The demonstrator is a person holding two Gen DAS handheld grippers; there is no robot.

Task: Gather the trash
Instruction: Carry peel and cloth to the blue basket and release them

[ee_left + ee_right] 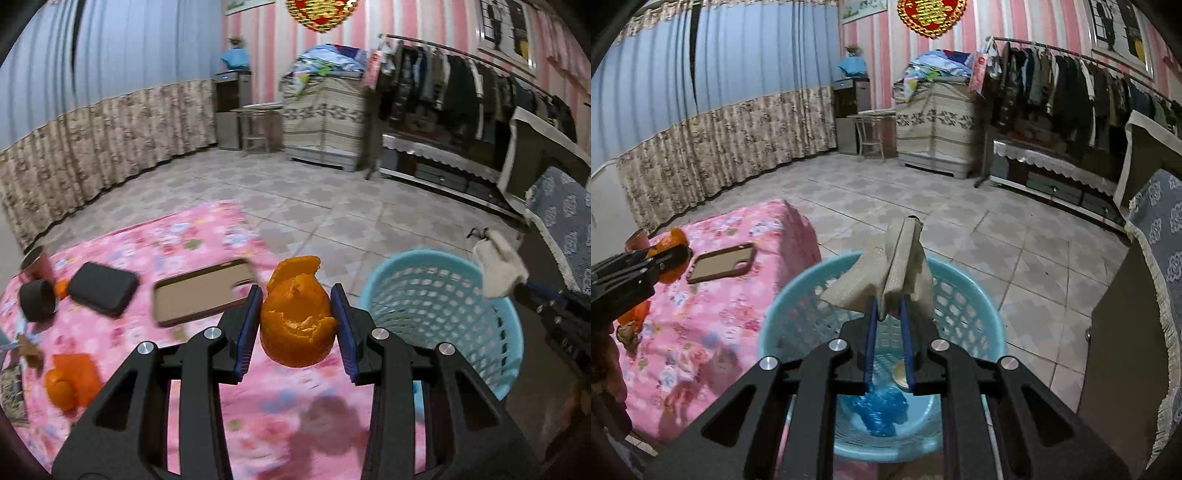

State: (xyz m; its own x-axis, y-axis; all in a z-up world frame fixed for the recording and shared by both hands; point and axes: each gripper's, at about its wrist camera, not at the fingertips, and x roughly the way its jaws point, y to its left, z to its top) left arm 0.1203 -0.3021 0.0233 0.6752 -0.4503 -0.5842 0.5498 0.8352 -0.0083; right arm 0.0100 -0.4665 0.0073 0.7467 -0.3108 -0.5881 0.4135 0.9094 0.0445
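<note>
So left claw (297, 317) is clamped on an orange peel (295, 325) above the bench (207, 369) edge, phone case (203, 295) behind; right claw (888, 325) pinches a crumpled napkin (886, 273) over the blue basket (960, 291), open floor (923, 199) beyond.

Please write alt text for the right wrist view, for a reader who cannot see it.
The right gripper holds a crumpled beige napkin above a light blue basket that already has blue plastic inside. At left, the left gripper holds an orange peel over a pink table beside a phone case.
</note>
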